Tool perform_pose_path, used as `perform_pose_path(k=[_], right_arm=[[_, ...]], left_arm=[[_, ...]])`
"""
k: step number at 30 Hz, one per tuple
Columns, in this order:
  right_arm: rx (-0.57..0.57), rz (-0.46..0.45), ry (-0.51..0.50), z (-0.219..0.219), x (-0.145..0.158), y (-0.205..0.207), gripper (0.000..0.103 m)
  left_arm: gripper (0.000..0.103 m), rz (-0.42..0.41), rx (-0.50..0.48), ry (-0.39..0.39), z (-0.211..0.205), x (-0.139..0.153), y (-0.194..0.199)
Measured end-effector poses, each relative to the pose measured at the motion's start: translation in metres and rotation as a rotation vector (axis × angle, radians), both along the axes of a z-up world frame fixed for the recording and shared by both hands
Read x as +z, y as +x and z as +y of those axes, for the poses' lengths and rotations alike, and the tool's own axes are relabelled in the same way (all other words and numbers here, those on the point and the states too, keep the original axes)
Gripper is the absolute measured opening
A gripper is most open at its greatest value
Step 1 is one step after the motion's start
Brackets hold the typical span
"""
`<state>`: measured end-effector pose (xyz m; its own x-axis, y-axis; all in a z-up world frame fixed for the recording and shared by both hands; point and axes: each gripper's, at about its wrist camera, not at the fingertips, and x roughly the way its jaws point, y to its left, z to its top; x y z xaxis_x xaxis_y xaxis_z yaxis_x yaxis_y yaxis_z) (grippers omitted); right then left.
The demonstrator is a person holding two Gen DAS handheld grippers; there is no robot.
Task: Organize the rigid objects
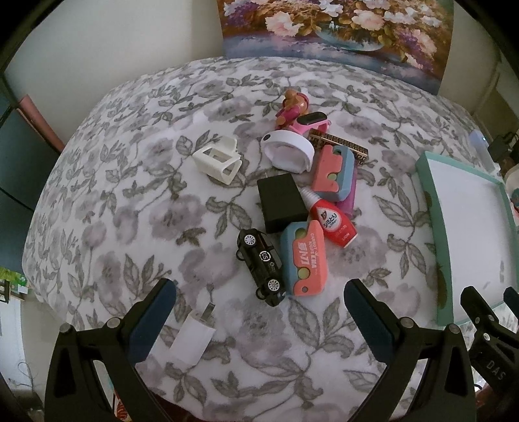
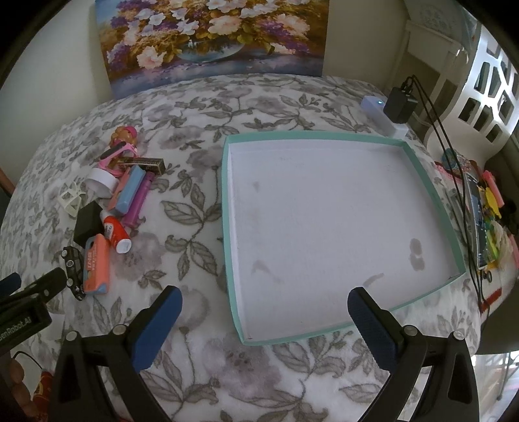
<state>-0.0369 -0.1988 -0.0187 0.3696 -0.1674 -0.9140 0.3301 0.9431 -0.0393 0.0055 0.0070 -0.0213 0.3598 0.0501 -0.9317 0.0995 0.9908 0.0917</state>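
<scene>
The left hand-held gripper (image 1: pixel 259 311) hung wide open and empty above the toy car (image 1: pixel 262 266), while the right hand-held gripper (image 2: pixel 264 313), equally open, faced the teal tray (image 2: pixel 228 207).

- Left wrist camera is looking forward and down from the near edge of the floral-covered table (image 1: pixel 129 194), sitting close over the object pile (image 1: pixel 292 201).
- Right wrist camera is facing likewise, further right, centring on the teal tray (image 2: pixel 425 181).
- Both are sharing pile, tray (image 1: pixel 431 207) and the far flower painting (image 1: pixel 337 29).
</scene>
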Motion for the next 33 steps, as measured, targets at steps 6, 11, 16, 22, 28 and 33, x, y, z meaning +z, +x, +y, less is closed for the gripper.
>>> perform_pose_path(k=[6,11,16,22,28,33], right_arm=[[0.000,0.000,0.000,0.0001,-0.0001,0.0000,0.103],[-0.001,0.000,-0.001,0.0004,-0.0008,0.0001,0.103],[-0.001,0.001,-0.001,0.0005,-0.0011,0.0002,0.103],[-0.001,0.001,-0.001,0.0006,-0.0012,0.0005,0.103],[-0.001,0.001,-0.001,0.0004,-0.0012,0.0004,0.103],[-0.001,0.001,-0.001,0.0002,-0.0008,0.0006,0.103]], left_arm=[[0.103,0.005,0.000,0.002,-0.0003,-0.0012,0.0004],[0.103,0.011,0.002,0.003,-0.0001,-0.0025,0.0010],[0.103,0.013,0.002,0.004,0.0000,-0.0028,0.0010],[0.103,0.014,0.001,0.005,0.0004,-0.0036,0.0004],[0.103,0.014,0.000,0.005,0.0004,-0.0040,0.0002],[0.103,0.014,0.001,0.005,0.0002,-0.0040,0.0003]])
